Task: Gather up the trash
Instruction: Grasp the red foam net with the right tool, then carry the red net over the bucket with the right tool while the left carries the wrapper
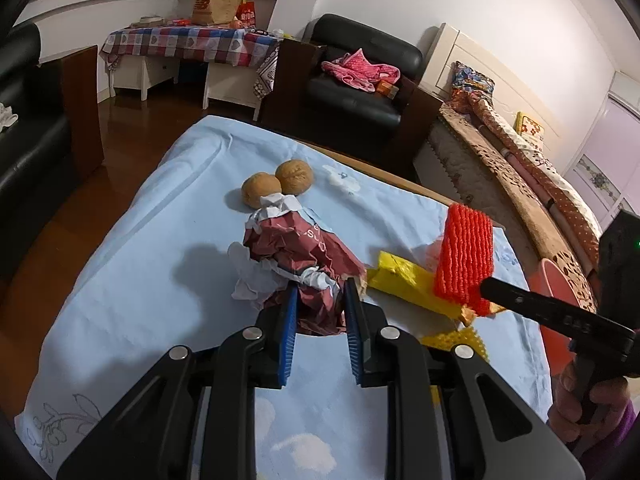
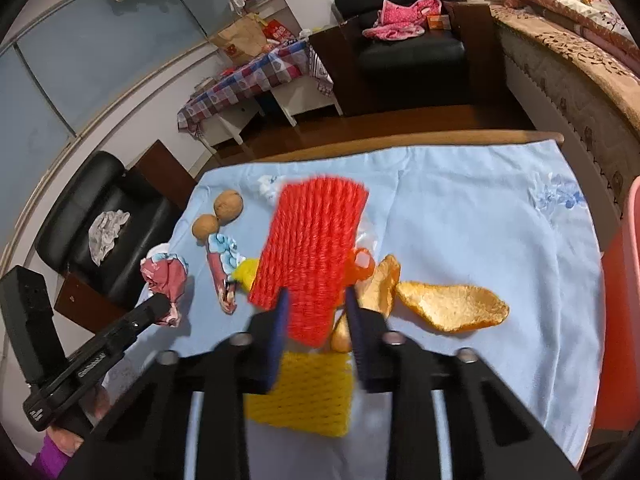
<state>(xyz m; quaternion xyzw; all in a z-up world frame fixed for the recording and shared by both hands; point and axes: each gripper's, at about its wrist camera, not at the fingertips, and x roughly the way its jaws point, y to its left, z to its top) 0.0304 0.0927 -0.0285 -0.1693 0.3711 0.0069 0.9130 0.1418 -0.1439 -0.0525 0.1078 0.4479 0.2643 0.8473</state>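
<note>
My left gripper (image 1: 320, 300) is shut on a crumpled red-and-white paper wrapper (image 1: 298, 256) and holds it just above the blue tablecloth (image 1: 152, 240); the wrapper also shows in the right wrist view (image 2: 166, 280). My right gripper (image 2: 314, 304) is shut on an orange foam net (image 2: 312, 248) and holds it upright above the table; the net also shows in the left wrist view (image 1: 464, 256). On the cloth lie a yellow foam net (image 2: 304, 392), orange peels (image 2: 452, 306), a yellow wrapper (image 1: 404, 280) and a torn red-and-white wrapper strip (image 2: 222, 276).
Two walnuts (image 1: 276, 186) sit at the far side of the cloth. A red bin (image 2: 618, 320) stands off the table's right edge. Black armchairs (image 1: 360, 84), a checked side table (image 1: 188, 42) and a bed (image 1: 520, 152) surround the table.
</note>
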